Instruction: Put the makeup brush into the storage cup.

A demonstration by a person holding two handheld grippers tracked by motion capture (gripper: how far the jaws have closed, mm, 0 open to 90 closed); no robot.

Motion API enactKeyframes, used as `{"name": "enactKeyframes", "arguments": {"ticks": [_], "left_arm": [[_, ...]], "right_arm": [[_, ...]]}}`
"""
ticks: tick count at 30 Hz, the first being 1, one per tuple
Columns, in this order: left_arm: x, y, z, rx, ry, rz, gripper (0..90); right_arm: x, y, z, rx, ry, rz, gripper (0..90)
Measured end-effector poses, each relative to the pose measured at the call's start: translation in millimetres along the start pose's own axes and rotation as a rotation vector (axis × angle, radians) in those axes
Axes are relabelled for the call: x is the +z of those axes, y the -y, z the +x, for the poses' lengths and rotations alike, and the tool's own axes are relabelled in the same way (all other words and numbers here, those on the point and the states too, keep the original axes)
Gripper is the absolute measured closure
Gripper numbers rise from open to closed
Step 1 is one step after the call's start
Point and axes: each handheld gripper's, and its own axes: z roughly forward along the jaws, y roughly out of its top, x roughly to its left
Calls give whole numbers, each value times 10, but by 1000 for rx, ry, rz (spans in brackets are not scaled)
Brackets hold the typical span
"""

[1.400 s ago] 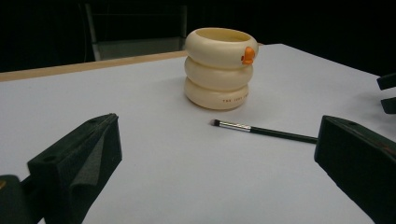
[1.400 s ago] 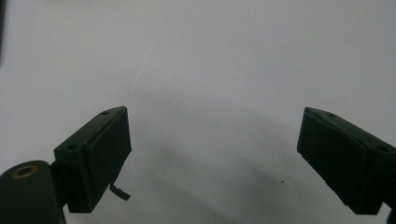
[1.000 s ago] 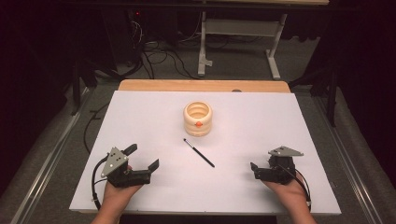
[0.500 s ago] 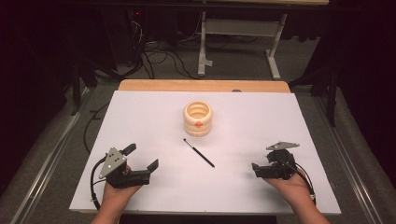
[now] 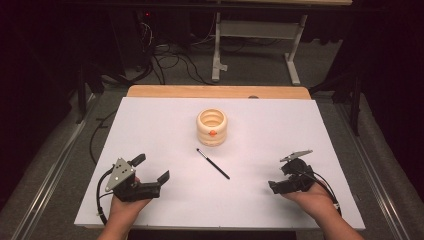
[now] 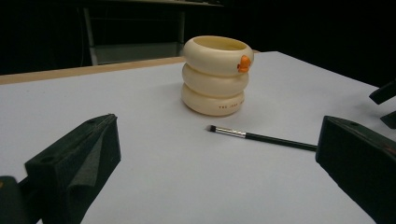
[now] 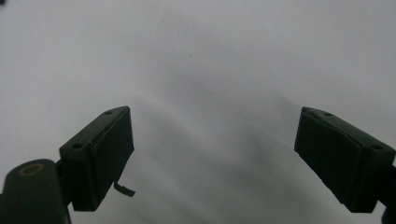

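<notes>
A cream holder (image 5: 211,126) made of three stacked rings with a small orange mark stands upright at the middle of the white table top (image 5: 310,125). A thin black brush (image 5: 213,163) lies flat just in front of it, bristles toward the holder. My left gripper (image 5: 151,168) rests near the front left, open and holding nothing, and points at the holder (image 6: 217,74) and brush (image 6: 261,136). My right gripper (image 5: 281,177) sits at the front right, open, tipped down toward bare table; its jaws (image 7: 215,135) stand wide apart over white surface.
A wooden strip (image 5: 215,91) borders the table's far edge. Beyond it, on the grey floor, are cables (image 5: 165,60) and a metal stand's legs (image 5: 255,45). The other gripper's dark tips (image 6: 385,102) show at the right edge of the left gripper view.
My right gripper has tipped forward and down and shifted slightly left. The left gripper, the brush and the holder have not moved.
</notes>
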Motion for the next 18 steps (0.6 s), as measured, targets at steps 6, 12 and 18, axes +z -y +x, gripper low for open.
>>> {"name": "enactKeyframes", "arguments": {"ticks": [6, 12, 18], "left_arm": [[2, 1, -1, -1, 1, 0, 7], [1, 2, -5, 0, 1, -3, 6], [-3, 3, -2, -5, 1, -7, 6]], "right_arm": [[-12, -45, 16, -38, 2, 61, 84], [-16, -78, 43, -63, 8, 100, 74], [8, -133, 101, -89, 13, 150, 74]]}}
